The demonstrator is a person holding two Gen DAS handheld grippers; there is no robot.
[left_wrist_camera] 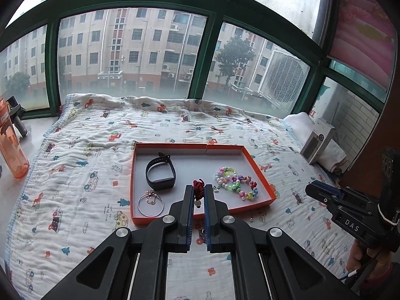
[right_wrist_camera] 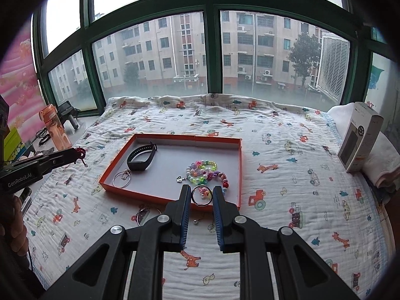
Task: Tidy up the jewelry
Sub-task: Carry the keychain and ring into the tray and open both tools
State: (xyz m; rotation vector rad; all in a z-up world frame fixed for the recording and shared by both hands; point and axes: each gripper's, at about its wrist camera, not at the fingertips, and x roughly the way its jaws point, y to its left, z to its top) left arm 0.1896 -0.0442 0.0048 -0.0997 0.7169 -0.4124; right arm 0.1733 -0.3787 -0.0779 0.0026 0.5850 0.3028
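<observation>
Orange cardboard walls frame the shallow tray (right_wrist_camera: 172,137) lying on the printed quilt (left_wrist_camera: 75,150) of the bed; inside it rest a black wristband (left_wrist_camera: 160,172), a silver bangle (left_wrist_camera: 150,204) and a heap of coloured bead bracelets (left_wrist_camera: 235,182). The left gripper (left_wrist_camera: 198,195) is clamped on a red knotted cord charm (left_wrist_camera: 198,184), its pale bead dangling between the fingers; the right gripper (right_wrist_camera: 201,195) is clamped on a thin metal ring (right_wrist_camera: 202,195) (a small pink trinket hangs inside it). Both hover above the tray's near edge, so both pieces look ready to be set down. More bits lie on the quilt just outside the tray, a second bangle (right_wrist_camera: 147,215) among them. The risks, as I judge them: the ring is pinched only at its rim and could twist free; the cord's loose tail could snag on a finger at release; a drop short of the wall would land on the quilt.
</observation>
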